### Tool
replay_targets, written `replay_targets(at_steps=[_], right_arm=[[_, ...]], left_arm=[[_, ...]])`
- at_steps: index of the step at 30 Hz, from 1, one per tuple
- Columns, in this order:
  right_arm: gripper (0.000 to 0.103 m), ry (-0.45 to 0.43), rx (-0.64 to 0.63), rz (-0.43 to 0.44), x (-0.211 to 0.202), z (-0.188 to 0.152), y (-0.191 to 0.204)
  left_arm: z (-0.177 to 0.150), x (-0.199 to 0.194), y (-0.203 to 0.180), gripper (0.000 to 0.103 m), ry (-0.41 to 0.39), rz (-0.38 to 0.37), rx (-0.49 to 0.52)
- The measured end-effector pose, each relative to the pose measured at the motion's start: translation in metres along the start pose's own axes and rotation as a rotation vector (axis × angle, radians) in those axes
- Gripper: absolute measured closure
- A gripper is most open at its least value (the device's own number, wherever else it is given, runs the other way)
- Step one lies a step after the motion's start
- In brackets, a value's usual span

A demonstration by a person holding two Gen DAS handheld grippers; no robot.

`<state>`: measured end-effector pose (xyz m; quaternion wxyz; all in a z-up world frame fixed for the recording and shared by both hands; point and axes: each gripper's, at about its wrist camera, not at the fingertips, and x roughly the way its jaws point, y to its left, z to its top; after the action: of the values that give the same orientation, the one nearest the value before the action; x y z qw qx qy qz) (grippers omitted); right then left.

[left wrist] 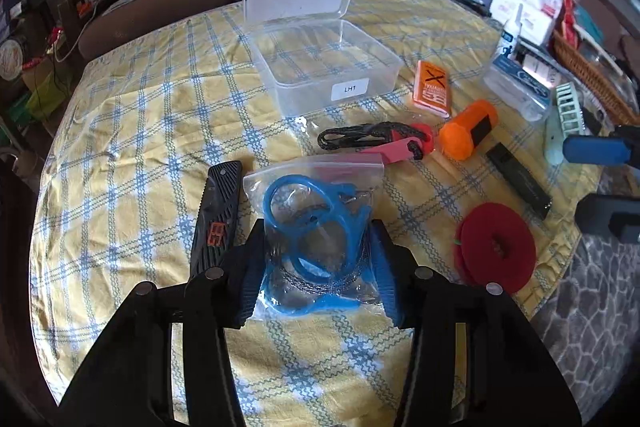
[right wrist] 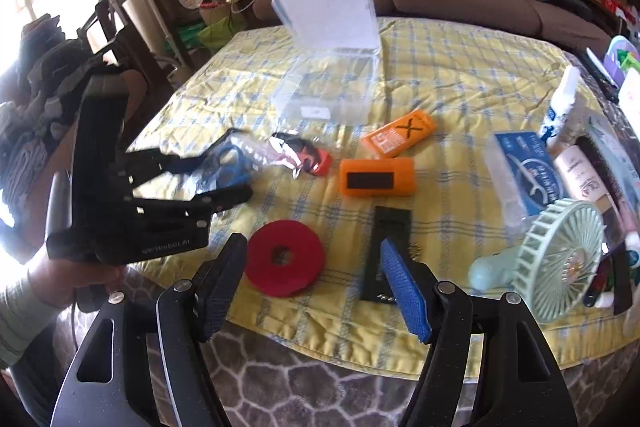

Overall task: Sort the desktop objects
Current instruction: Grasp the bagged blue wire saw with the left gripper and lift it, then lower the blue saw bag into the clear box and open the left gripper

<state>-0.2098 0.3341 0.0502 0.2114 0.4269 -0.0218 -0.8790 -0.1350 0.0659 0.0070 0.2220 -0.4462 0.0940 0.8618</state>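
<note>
Fingers of the left gripper (left wrist: 318, 267) are clamped on a clear zip bag (left wrist: 316, 223), 1 blue-padded finger (left wrist: 250, 287) pressing each side of its lower half. Contents of the bag: blue loop handles and a coil of dark wire or chain. The bag's sealed top edge points away from the gripper, toward a clear plastic box (left wrist: 328, 67) standing with its hinged lid raised and a white label reading LH1 on its front wall. From these views it cannot be told whether the bag is lifted off the surface (left wrist: 132, 131) or rests on it.

Just left of the bag lies a black folding knife (left wrist: 218, 211) with an orange mark. Beyond the bag lie a pink tool with black cord (left wrist: 384, 143), an orange cylinder (left wrist: 468, 131) and an orange packet (left wrist: 432, 89). To the right lie a black bar (left wrist: 520, 179) and a red disc (left wrist: 496, 247).

Fingers of the right gripper (right wrist: 316, 287) stand apart and hold nothing. They hover at the near edge of the surface, with the red disc (right wrist: 284, 259) between them in the wrist view and the black bar (right wrist: 388, 235) just behind the right-hand finger. A green handheld fan (right wrist: 560, 259) lies further right.
</note>
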Motion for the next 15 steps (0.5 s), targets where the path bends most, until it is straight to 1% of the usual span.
replay_targets(at_steps=[2, 3, 5, 7, 10, 12, 13, 15], right_arm=[[0.029, -0.04, 0.075, 0.011, -0.013, 0.006, -0.019], [0.029, -0.062, 0.104, 0.009, -0.018, 0.007, -0.026], [0.028, -0.084, 0.127, 0.012, -0.024, 0.007, -0.032], [0.028, -0.072, 0.101, 0.025, -0.023, 0.008, -0.024], [0.028, -0.058, 0.015, 0.025, -0.016, 0.007, 0.002], [0.028, -0.064, -0.009, 0.081, -0.014, 0.011, 0.015], [0.028, -0.065, 0.007, 0.127, -0.013, 0.015, 0.017], [0.028, -0.072, 0.085, 0.236, -0.011, 0.027, 0.013]], left_arm=[[0.002, -0.002, 0.005, 0.058, -0.013, -0.033, -0.037], [0.002, -0.004, 0.007, 0.058, -0.018, -0.036, -0.048], [0.004, -0.01, 0.009, 0.058, -0.034, -0.046, -0.057], [0.007, -0.02, 0.011, 0.058, -0.056, -0.056, -0.065], [0.015, -0.039, 0.013, 0.058, -0.094, -0.086, -0.073], [0.022, -0.055, 0.011, 0.058, -0.137, -0.129, -0.058], [0.026, -0.063, 0.009, 0.058, -0.161, -0.142, -0.042], [0.035, -0.076, 0.007, 0.058, -0.202, -0.174, -0.009]])
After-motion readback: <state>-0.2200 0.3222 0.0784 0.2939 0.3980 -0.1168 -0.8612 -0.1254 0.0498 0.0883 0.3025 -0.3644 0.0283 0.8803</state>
